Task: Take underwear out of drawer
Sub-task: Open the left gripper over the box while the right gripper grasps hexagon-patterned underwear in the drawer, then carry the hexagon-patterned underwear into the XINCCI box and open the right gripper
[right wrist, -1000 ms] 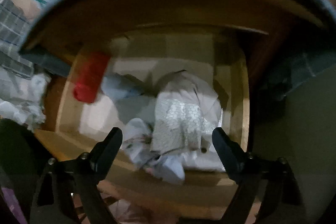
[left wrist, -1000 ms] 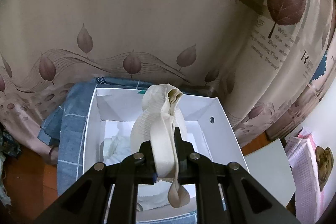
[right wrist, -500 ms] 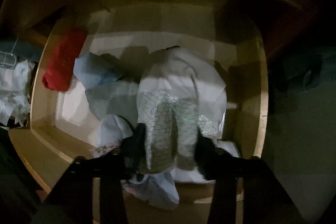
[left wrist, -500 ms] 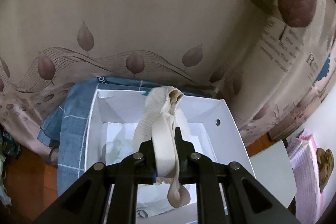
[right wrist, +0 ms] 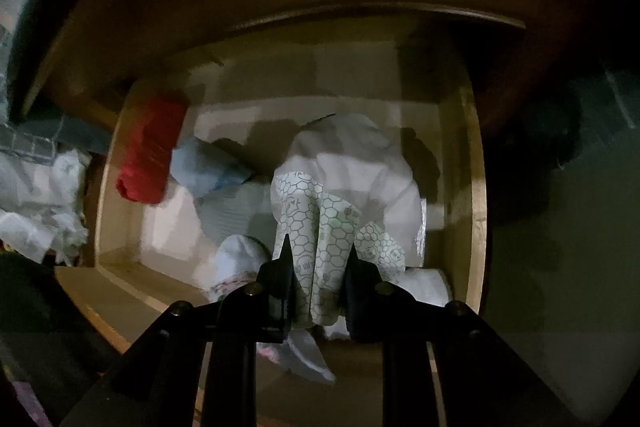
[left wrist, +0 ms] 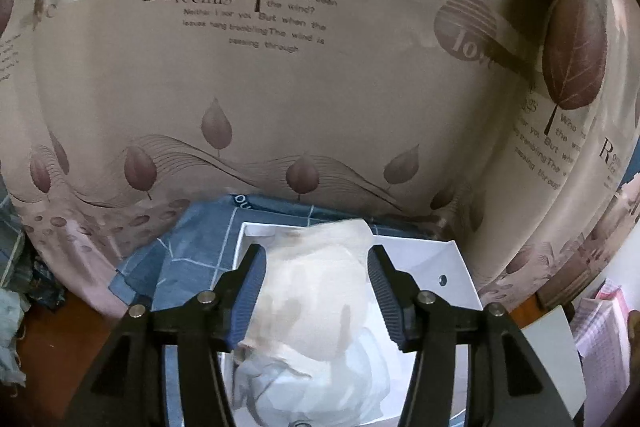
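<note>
The right hand-held gripper, pointing steeply down into the drawer, has just closed on hexagon-patterned underwear; the left hand-held gripper, just opened, stands wide around blurred cream underwear above a white box.

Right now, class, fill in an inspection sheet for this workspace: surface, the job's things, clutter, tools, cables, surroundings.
Surface: wooden drawer, open; white box on blue checked cloth.
Job's things: hexagon-print underwear in the drawer; beige underwear over the box.
Clutter: red roll, pale blue garment, other white garments.
Tools: left tool jaws just opened, beige piece loose between them; right tool just closed on the hexagon-print piece.
Cables: nothing seen.
Surroundings: leaf-print curtain.
</note>
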